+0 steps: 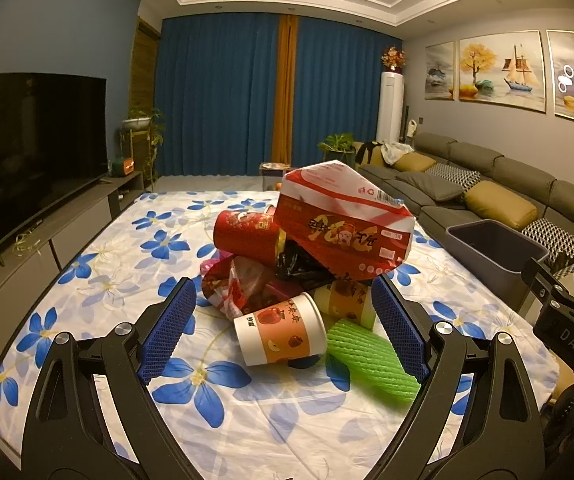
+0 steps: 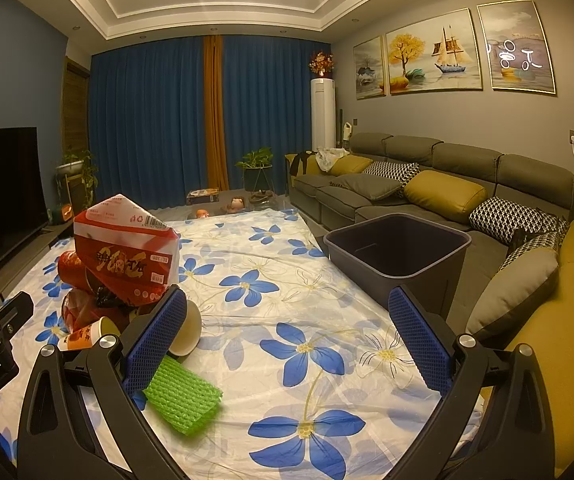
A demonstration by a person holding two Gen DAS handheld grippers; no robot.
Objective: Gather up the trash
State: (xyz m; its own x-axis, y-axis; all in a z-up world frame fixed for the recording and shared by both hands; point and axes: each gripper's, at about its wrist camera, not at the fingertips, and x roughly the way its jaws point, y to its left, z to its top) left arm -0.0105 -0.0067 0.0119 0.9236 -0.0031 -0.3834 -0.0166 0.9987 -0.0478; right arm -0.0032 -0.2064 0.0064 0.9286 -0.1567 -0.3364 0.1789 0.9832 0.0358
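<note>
A pile of trash lies on the flowered cloth (image 1: 99, 264): a red tissue pack (image 1: 343, 220) on top, a red can (image 1: 247, 236), a black bag (image 1: 303, 266), a red plastic wrapper (image 1: 239, 288), two paper cups (image 1: 279, 330) and a green foam net (image 1: 367, 360). My left gripper (image 1: 283, 332) is open, its jaws on either side of the near cup, not touching. My right gripper (image 2: 287, 336) is open and empty over bare cloth, the pile (image 2: 127, 256) and the green net (image 2: 183, 396) at its left finger. A grey bin (image 2: 399, 256) stands far right.
A grey sofa (image 2: 427, 184) with cushions runs along the right, next to the bin (image 1: 491, 252). A TV (image 1: 27, 152) on a low cabinet is at the left. Blue curtains, plants and small items on the floor are beyond the cloth's far edge.
</note>
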